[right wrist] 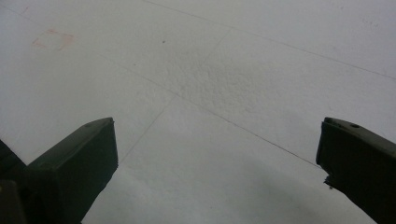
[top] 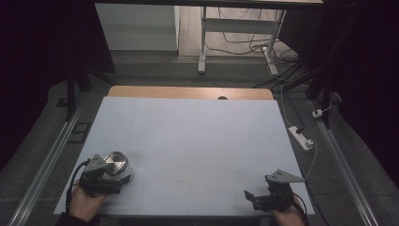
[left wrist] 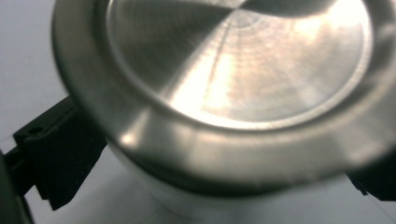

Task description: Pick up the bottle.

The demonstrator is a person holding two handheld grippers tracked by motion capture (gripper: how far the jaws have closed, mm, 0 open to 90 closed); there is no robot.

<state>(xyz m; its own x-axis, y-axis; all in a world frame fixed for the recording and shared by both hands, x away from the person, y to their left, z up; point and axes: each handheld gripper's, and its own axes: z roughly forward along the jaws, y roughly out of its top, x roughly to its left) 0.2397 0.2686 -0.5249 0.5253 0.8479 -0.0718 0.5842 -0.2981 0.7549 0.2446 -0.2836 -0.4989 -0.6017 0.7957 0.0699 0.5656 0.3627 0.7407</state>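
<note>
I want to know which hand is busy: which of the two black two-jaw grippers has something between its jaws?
The left gripper: its jaws flank a round shiny metal container. The right gripper stands open over the bare white table.

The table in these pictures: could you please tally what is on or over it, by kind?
Metal containers: 1, the steel cup between the jaws of the left gripper
Grippers: 2, the left gripper and the right gripper
White table covers: 1, the sheet
Total: 4
</note>
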